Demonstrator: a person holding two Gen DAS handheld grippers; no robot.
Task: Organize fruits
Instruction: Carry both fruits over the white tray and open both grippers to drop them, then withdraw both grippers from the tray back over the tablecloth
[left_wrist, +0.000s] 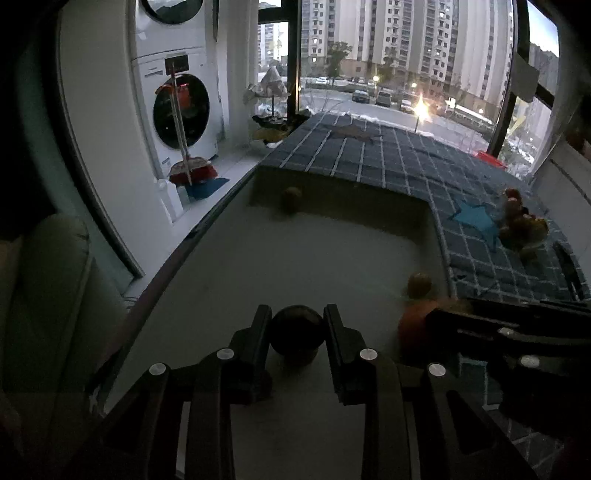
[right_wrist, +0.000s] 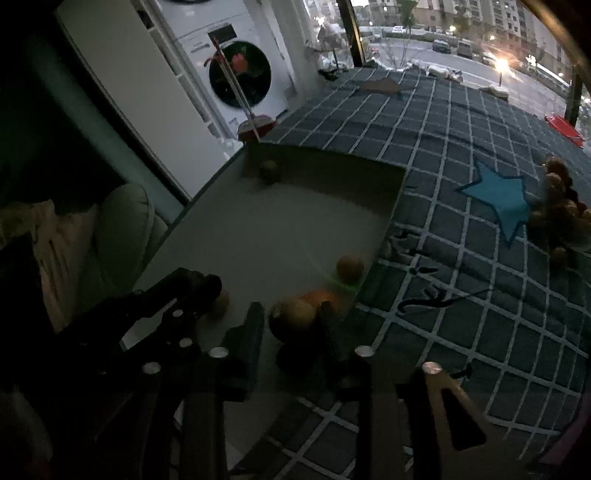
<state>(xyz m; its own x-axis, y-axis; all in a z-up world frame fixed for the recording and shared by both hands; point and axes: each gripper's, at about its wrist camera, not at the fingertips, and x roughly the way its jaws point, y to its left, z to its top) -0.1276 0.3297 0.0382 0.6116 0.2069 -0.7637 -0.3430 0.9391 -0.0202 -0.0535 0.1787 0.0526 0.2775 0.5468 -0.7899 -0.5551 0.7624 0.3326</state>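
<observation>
Placing step. Left claw (left_wrist: 297, 332) clamped on dark round fruit (left_wrist: 295, 328); right claw (right_wrist: 291, 325) part-open around brown fruit (right_wrist: 293, 319). Next: release into tray (right_wrist: 258, 236).

A dark blue cloth (right_wrist: 461, 155) crossed by a thin white grid covers the worktop, with a bright blue star patch (right_wrist: 502, 203) sewn on it. Beside the star's right side lies a heap of brownish-orange fruit (right_wrist: 557, 206). Left of the star, the pale grey tray (right_wrist: 266, 229) holds an orange fruit (right_wrist: 349, 268), a deeper orange one (right_wrist: 325, 297) and a dull olive one (right_wrist: 269, 170). Both hand-held grippers are black; the washing machine (left_wrist: 177, 110) beyond the cloth is white.
</observation>
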